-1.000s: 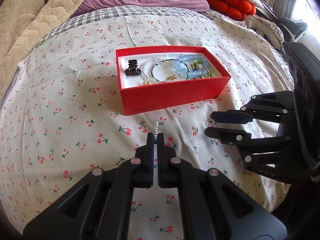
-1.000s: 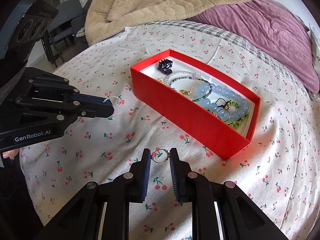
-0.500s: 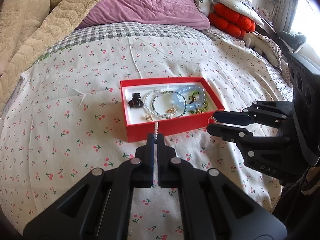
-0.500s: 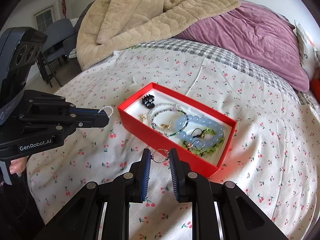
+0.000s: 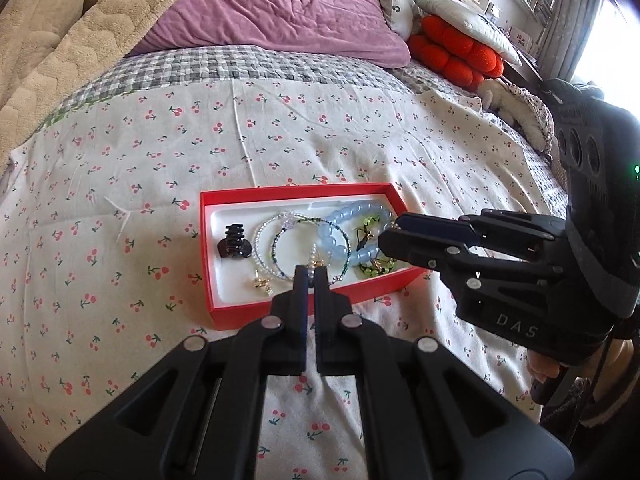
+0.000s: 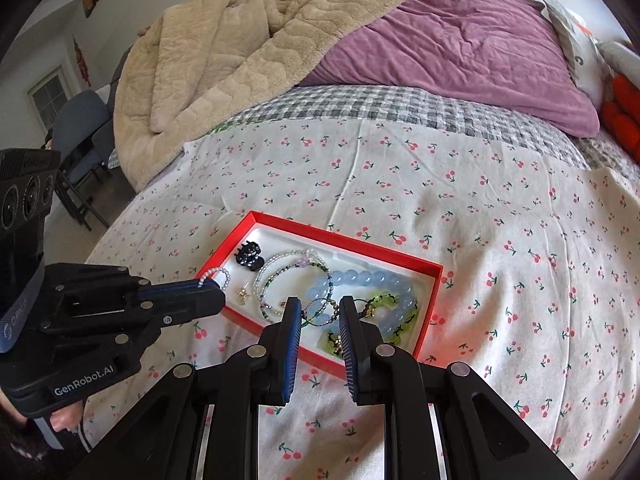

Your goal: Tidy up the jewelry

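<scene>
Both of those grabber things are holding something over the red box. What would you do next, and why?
Probably open the right hand-held gripper and let its thin ring drop. It already hangs over the red box, above the blue beads. The left hand-held gripper with the pearl loop sits at the box edge.

On the side of your right tongs, seen from the left wrist camera, you can read "DAS" in pale capitals. On the body of your left tongs, seen from the right wrist camera, white lettering reads "GenRobot.AI". A pillow by the headboard shows a single grey "G".
</scene>
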A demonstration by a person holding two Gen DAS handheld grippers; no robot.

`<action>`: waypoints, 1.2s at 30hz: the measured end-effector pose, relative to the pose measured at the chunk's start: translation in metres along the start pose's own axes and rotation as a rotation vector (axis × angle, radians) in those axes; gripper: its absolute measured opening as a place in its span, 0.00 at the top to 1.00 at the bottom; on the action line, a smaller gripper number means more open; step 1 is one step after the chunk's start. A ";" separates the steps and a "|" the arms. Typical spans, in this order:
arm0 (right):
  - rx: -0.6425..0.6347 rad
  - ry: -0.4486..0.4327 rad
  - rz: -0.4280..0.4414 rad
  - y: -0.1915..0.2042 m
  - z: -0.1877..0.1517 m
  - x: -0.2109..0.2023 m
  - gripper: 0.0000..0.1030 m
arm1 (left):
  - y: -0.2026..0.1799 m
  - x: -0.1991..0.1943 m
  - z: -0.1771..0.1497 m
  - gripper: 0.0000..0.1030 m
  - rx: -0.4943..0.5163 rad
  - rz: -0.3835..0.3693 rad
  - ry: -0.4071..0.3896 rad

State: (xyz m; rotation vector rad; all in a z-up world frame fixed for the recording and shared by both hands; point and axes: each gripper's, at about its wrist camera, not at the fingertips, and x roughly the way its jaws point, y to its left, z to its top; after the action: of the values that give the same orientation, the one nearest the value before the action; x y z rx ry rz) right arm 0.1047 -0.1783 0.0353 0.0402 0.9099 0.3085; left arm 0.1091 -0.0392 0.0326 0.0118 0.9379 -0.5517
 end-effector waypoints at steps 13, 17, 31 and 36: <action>0.129 0.029 0.028 -0.028 0.005 0.017 0.80 | 0.008 0.028 0.009 0.97 -0.033 -0.008 0.018; 0.172 0.013 0.063 -0.031 0.007 0.014 0.78 | 0.003 0.025 0.011 0.91 -0.015 -0.002 0.009; 0.177 -0.024 -0.021 -0.026 -0.002 -0.026 0.34 | 0.009 -0.015 -0.012 0.24 -0.081 0.174 -0.003; 0.134 0.018 -0.144 -0.007 -0.019 -0.041 0.11 | 0.004 -0.033 -0.028 0.06 -0.112 0.277 0.016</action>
State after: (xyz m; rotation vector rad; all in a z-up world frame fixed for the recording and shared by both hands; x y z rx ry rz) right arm 0.0677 -0.1987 0.0542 0.0947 0.9448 0.1137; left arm 0.0739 -0.0140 0.0401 0.0450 0.9625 -0.2433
